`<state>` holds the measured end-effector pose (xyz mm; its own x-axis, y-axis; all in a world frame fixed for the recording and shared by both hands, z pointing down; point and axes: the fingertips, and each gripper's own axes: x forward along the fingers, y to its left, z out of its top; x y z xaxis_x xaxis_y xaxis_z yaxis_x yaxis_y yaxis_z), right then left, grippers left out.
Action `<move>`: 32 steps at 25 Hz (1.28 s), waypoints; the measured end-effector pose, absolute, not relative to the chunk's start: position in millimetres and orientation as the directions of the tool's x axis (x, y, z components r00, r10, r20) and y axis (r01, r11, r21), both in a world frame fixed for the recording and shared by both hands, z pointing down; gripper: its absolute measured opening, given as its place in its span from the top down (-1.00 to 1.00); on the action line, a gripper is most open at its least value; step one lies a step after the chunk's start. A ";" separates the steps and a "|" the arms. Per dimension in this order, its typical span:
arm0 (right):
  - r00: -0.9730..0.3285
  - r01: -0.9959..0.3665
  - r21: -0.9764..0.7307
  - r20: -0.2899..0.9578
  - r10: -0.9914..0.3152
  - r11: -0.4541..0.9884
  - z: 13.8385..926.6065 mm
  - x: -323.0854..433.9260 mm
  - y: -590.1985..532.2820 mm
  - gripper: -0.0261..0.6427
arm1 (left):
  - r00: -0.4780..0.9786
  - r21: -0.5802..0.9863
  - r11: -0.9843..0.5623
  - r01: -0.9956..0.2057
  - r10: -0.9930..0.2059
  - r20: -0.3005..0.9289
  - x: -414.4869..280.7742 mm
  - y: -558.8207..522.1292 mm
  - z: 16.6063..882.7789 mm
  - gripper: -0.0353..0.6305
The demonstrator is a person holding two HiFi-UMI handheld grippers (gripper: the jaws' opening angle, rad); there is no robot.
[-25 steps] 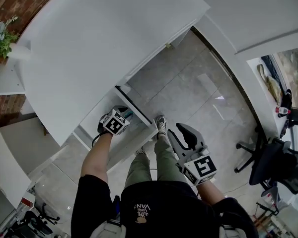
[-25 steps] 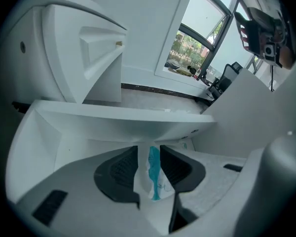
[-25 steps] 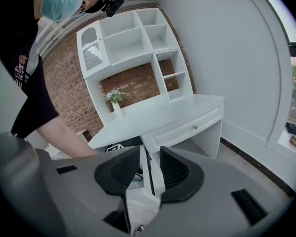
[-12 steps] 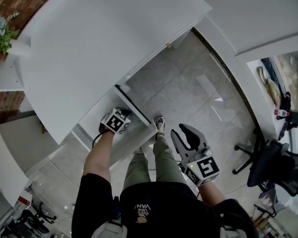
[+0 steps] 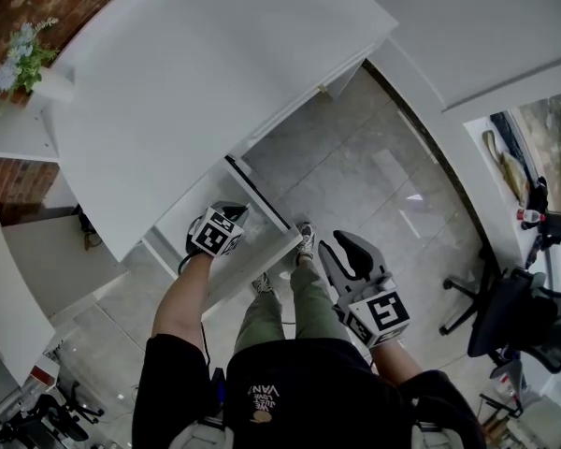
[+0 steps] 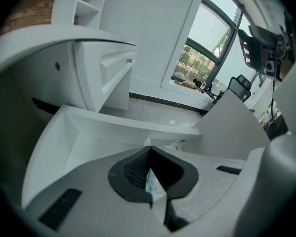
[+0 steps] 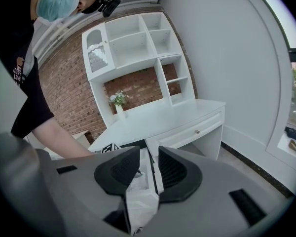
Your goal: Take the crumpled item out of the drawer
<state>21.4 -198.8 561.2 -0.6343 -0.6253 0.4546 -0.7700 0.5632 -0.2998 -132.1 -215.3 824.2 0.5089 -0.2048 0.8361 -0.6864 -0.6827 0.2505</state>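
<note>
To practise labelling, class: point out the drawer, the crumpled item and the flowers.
drawer (image 6: 113,138), left gripper view, on its inner far wall.
crumpled item (image 6: 151,182), left gripper view, on the white, teal-printed bit that shows.
flowers (image 7: 118,98), right gripper view, on the blooms.

- Black shirt (image 5: 290,391), lower centre of the head view: white print, upside down in the frame. The largest line begins "VAN"; the smaller lines beside it are too small to read.
- Same shirt, upper left of the right gripper view (image 7: 19,70): several short lines of white print, not legible.
- Left marker cube (image 5: 215,233), centre-left of the head view: black-and-white square code pattern, no letters or digits.
- Right marker cube (image 5: 381,313), lower right of centre: the same kind of code pattern.
- Crumpled item (image 6: 152,181), lower centre of the left gripper view: teal printed marks, not legible.
</note>
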 end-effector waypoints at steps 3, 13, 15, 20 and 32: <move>-0.638 -0.768 -0.296 0.435 -0.635 0.569 552.3 15.9 -193.5 0.59 | 0.510 0.223 -0.671 -0.707 -0.265 0.818 -138.4 -213.4 803.7 0.88; -0.644 -0.762 -0.258 0.408 -0.648 0.594 524.7 -2.3 -169.9 0.59 | 0.488 0.119 -0.609 -0.784 -0.487 0.724 -172.1 -211.3 715.9 0.88; -0.641 -0.764 -0.250 0.397 -0.657 0.595 518.1 -4.1 -166.1 0.59 | 0.476 0.098 -0.584 -0.806 -0.539 0.695 -178.1 -210.2 695.1 0.88; -0.631 -0.774 -0.240 0.370 -0.682 0.586 503.0 -5.9 -157.0 0.59 | 0.436 0.039 -0.526 -0.850 -0.658 0.614 -191.3 -203.6 641.3 0.88; -0.623 -0.782 -0.198 0.281 -0.730 0.591 455.2 -20.5 -141.2 0.59 | 0.367 -0.026 -0.412 -0.911 -0.837 0.405 -234.0 -176.1 514.8 0.88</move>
